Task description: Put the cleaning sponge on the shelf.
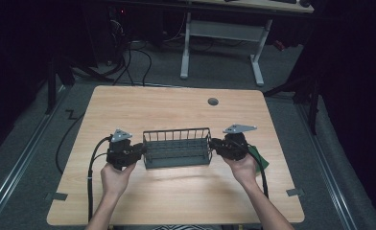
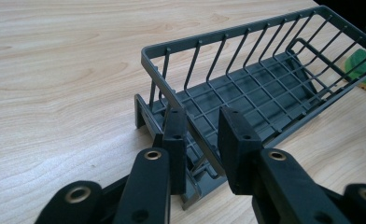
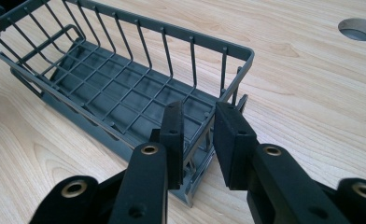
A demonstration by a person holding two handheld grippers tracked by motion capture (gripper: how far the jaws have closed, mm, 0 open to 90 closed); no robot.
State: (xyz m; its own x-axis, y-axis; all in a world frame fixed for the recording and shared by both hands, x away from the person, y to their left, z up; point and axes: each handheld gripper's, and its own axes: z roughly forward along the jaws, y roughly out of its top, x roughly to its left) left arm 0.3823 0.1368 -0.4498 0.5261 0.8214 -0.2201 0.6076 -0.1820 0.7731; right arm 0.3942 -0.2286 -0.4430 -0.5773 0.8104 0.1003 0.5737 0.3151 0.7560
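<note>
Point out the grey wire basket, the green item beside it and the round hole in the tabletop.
Grey wire basket (image 1: 176,154), high view, on its front long wall.
Flat green item (image 1: 259,156), high view, on the part past the right hand.
Round grey-lined hole (image 3: 359,29), right gripper view, on its middle.

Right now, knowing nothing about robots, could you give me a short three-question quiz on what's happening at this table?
1. True or false: the dark grey wire basket on the light wooden table holds several cups.
2. Which part of the basket do the left gripper and the right gripper each clamp? A: a short end wall. B: the long front rail. C: the underside.
3. What colour is the flat thing lying on the table by the right gripper?

Key: 1 false, the basket is empty. 2 A, one gripper at each end. 3 green.
</note>
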